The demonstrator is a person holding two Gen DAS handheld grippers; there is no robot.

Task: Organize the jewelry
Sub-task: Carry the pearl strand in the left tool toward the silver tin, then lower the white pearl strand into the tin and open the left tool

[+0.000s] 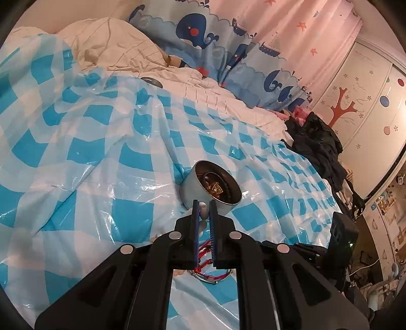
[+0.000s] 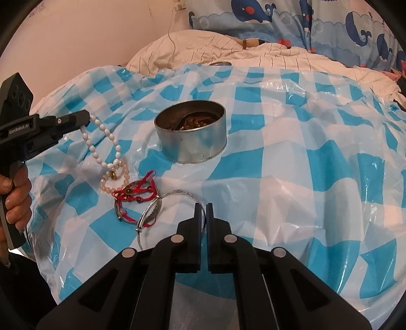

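My left gripper [image 1: 205,203] is shut on a white bead bracelet [image 1: 203,210]. In the right wrist view that gripper [image 2: 86,118] is at the left, and the bracelet [image 2: 111,139] hangs from it with its low end on the sheet. Ahead stands a round metal tin [image 1: 212,187] [image 2: 191,134] with gold and dark jewelry inside. On the sheet lie a pale pearl bracelet [image 2: 121,177], a red cord bracelet [image 2: 137,190] and silver bangles [image 2: 152,215]. My right gripper [image 2: 203,209] is shut over a thin bangle's rim [image 2: 182,191]; whether it pinches the rim I cannot tell.
A blue-and-white checked plastic sheet [image 2: 279,157] covers the bed. A rumpled white duvet [image 2: 203,45] and whale-print curtain [image 2: 253,12] lie behind. Dark clothes [image 1: 314,142] are piled at the bed's right edge. A person's hand [image 2: 15,193] grips the left tool's handle.
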